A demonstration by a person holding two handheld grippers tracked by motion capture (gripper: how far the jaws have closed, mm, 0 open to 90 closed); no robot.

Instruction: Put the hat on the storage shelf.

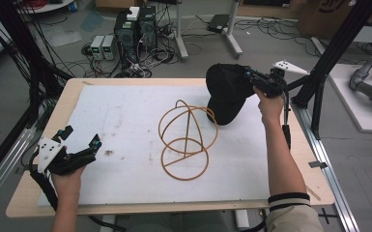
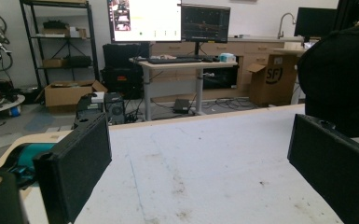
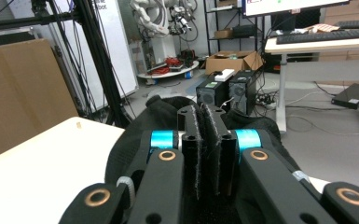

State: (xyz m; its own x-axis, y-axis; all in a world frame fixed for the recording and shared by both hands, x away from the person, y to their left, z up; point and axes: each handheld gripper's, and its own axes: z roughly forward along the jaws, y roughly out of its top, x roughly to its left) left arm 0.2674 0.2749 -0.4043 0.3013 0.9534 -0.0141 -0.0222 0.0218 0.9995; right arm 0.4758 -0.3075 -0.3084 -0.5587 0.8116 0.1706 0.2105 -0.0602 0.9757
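The right claw (image 1: 250,77) is pressed together, pinching the black cap (image 1: 227,92) lifted near the worktop's (image 1: 125,116) far right corner, beside the wire stand (image 1: 186,140); the left claw (image 1: 79,140) hangs spread wide, holding nothing, by the near left edge.

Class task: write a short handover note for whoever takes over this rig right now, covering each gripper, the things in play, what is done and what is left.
Right gripper: shut on the black cap, held at the table's far right, its lower edge close to the wire hat stand.
Left gripper: open, holding nothing, low over the white mat at the near left.
Done: cap gripped.
Left, probably: set the cap on the stand's rounded top, then release. The left gripper could steady the stand's base ring.
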